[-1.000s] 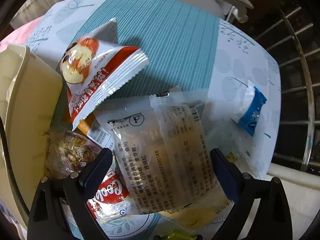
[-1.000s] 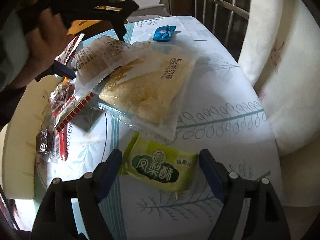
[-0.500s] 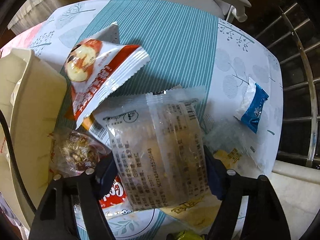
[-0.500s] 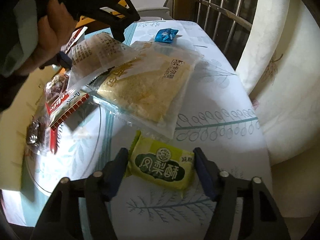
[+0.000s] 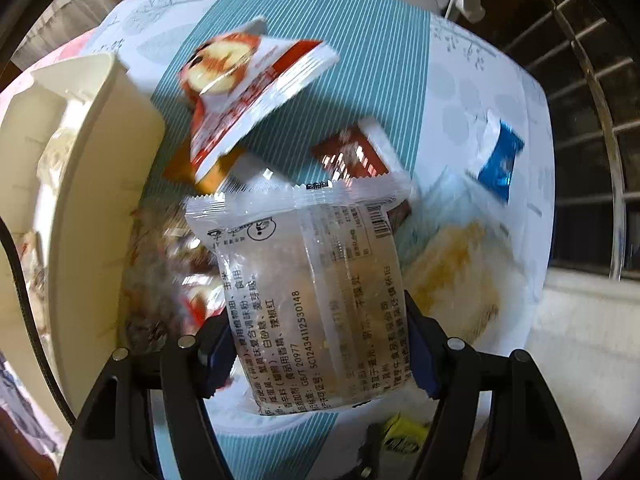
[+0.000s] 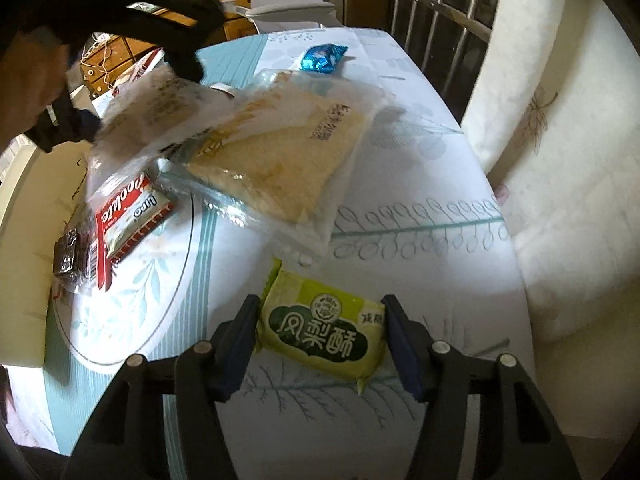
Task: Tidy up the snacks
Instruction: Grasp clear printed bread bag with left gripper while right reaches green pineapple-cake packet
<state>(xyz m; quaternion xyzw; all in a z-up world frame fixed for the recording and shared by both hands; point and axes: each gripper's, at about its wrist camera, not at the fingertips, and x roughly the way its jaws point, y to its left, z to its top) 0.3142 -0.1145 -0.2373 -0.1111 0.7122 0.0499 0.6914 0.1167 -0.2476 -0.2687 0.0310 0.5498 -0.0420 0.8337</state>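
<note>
Two claws clamped, left claw (image 5: 320, 344) on clear packet (image 5: 316, 292), right claw (image 6: 320, 344) on green cake (image 6: 324, 336), near table edge (image 6: 516, 280)

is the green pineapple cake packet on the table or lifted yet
Cannot tell for certain. The green pineapple cake packet sits between the right gripper pads, which have just closed onto its ends, low over the tablecloth.
</note>
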